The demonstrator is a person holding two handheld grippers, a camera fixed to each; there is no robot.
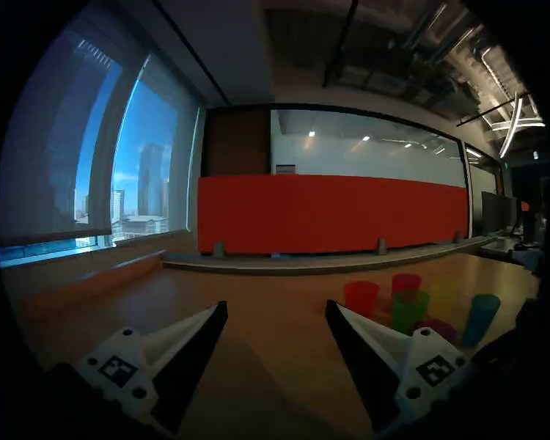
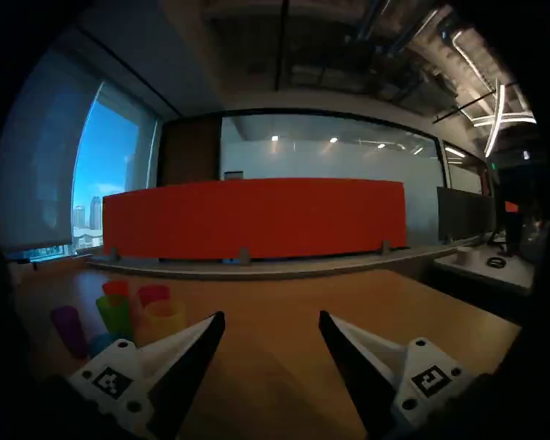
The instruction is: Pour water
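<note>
Left hand-held gripper (image 1: pixel 276 306) wide open, nothing in it; bunch of coloured cups (image 1: pixel 411 304) ahead on the worktop (image 1: pixel 275 290), just past its right finger. Right hand-held gripper (image 2: pixel 271 317) same deal, cups ahead-left.

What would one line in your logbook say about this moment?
step: before any grasp | left gripper: open, empty | right gripper: open, empty | coloured cups: grouped on table, untouched

Gaping claw (image 1: pixel 276 303); perhaps six cups (image 1: pixel 408 308)
</note>
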